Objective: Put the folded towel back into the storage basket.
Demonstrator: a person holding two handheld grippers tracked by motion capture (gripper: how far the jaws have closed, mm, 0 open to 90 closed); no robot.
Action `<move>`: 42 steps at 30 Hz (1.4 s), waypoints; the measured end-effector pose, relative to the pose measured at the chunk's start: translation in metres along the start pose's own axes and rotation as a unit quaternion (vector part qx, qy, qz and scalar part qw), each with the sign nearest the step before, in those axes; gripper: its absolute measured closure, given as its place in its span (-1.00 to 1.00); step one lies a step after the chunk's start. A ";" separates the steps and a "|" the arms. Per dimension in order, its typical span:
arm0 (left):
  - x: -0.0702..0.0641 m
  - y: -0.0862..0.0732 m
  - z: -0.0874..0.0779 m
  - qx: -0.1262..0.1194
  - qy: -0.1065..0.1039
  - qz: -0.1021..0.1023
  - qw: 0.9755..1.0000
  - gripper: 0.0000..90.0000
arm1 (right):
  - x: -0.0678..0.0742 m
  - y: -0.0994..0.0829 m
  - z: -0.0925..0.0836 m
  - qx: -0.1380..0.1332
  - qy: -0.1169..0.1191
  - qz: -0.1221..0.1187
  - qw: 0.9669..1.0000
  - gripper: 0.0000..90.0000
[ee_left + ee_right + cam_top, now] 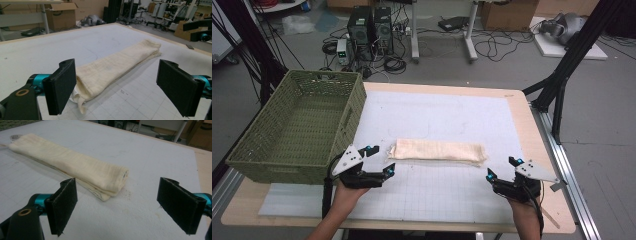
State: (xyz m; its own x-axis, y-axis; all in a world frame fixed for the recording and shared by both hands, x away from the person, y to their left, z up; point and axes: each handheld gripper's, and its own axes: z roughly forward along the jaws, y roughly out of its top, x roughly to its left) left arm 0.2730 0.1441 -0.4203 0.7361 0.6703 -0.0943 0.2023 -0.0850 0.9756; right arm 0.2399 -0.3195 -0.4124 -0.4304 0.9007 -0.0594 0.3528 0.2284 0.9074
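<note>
Overhead, basket (297, 127) beside cloth (438, 150).

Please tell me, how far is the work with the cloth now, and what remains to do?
Done: the cream-coloured cloth lies folded into a long narrow strip on the white gridded mat. In hand: nothing is gripped; the left gripper and right gripper are open, one near each end of the strip, apart from it. Left: probably grasping the ends for another fold, or moving it into the empty green woven basket.
</note>
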 end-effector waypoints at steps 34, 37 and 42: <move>0.009 0.043 0.028 0.060 -0.025 -0.017 0.998 -0.53 | -0.001 -0.001 -0.002 -0.002 -0.001 0.004 1.000 -0.66; 0.012 0.043 0.035 0.064 -0.027 -0.021 0.997 -0.50 | -0.001 -0.001 -0.002 0.000 0.000 0.003 1.000 -0.66; 0.020 0.037 0.052 0.092 -0.013 -0.028 0.995 -0.50 | -0.002 -0.001 -0.002 0.000 -0.001 0.003 1.000 -0.66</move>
State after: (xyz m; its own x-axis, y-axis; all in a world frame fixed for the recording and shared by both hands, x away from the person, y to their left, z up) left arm 0.3285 0.1156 -0.3959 0.7366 0.6582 -0.1558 0.3576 -0.1835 0.9157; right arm 0.2387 -0.3223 -0.4128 -0.4272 0.9025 -0.0541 0.3558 0.2228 0.9076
